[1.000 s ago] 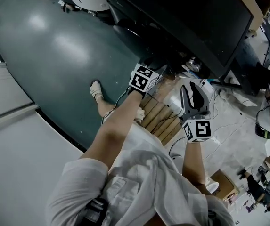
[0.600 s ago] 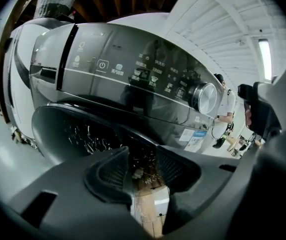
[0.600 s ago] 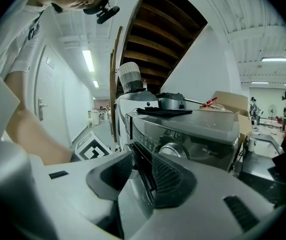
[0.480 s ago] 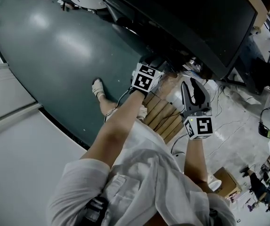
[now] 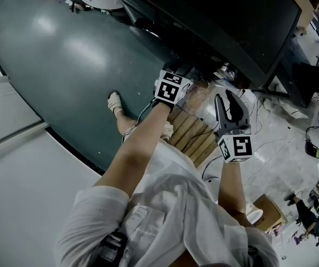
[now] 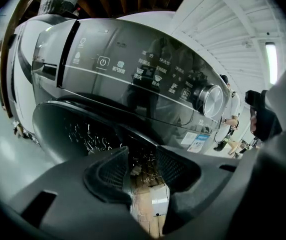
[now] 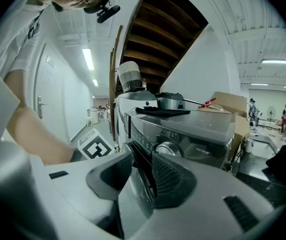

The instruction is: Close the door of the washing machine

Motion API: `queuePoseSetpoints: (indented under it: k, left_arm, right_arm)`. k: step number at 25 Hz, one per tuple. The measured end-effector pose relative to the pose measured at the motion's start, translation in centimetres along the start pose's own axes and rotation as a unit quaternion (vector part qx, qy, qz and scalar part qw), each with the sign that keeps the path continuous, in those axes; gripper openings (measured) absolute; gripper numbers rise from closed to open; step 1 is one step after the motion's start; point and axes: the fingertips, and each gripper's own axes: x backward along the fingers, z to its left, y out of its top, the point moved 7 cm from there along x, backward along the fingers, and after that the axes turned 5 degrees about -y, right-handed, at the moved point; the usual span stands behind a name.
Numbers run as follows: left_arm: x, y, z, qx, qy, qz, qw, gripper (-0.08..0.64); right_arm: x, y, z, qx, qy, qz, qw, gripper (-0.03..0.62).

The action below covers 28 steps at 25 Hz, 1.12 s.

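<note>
The dark washing machine [image 5: 220, 21] fills the upper right of the head view. In the left gripper view its control panel [image 6: 147, 74] with a round knob [image 6: 210, 100] is above the dark glass door [image 6: 68, 129], which stands open. My left gripper [image 6: 143, 166] [image 5: 178, 78] is at the door's edge, and the rim runs in between its pads. My right gripper [image 5: 230, 102] [image 7: 142, 171] hovers just right of it, facing the machine's front [image 7: 182, 129] side-on. Its jaws are apart, and only a dark strip of the machine's front shows between them.
The machine stands on a wooden pallet [image 5: 190, 135] beside the green floor [image 5: 64, 54]. The person's sandalled foot [image 5: 113, 104] is at the pallet's left. Cables and a cardboard box [image 5: 265, 216] lie on the pale floor at the right. A pot [image 7: 170, 101] and a box [image 7: 227, 104] sit on the machine.
The left gripper's marker cube has tilted slightly and edged toward the machine. The right gripper has stayed almost where it was.
</note>
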Motion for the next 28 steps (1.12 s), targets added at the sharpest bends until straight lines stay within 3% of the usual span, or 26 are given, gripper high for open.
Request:
queuePoseSetpoints:
  k: [8, 13, 21, 28]
  left_arm:
    - [0.0, -0.1, -0.1, -0.002, -0.013, -0.008, 0.9999, 0.178]
    - [2.4, 1.1, -1.0, -0.017, -0.025, -0.043, 0.9986, 0.201]
    - [12.3, 3.2, -0.2, -0.074, 0.011, -0.099, 0.9923, 0.199]
    - [23.9, 5.1, 0.3, -0.081, 0.07, -0.186, 0.9767, 0.168]
  right_arm:
    - [2.0, 0.1, 0.8, 0.005, -0.007, 0.002, 1.0, 0.141]
    - [3.3, 0.4, 1.4, 0.003, -0.01, -0.001, 1.0, 0.141]
    - [4.2, 1.5, 2.7, -0.002, -0.005, -0.024, 1.0, 0.138]
    - [4.9, 4.4, 4.2, 0.009, 0.006, -0.062, 0.998, 0.133]
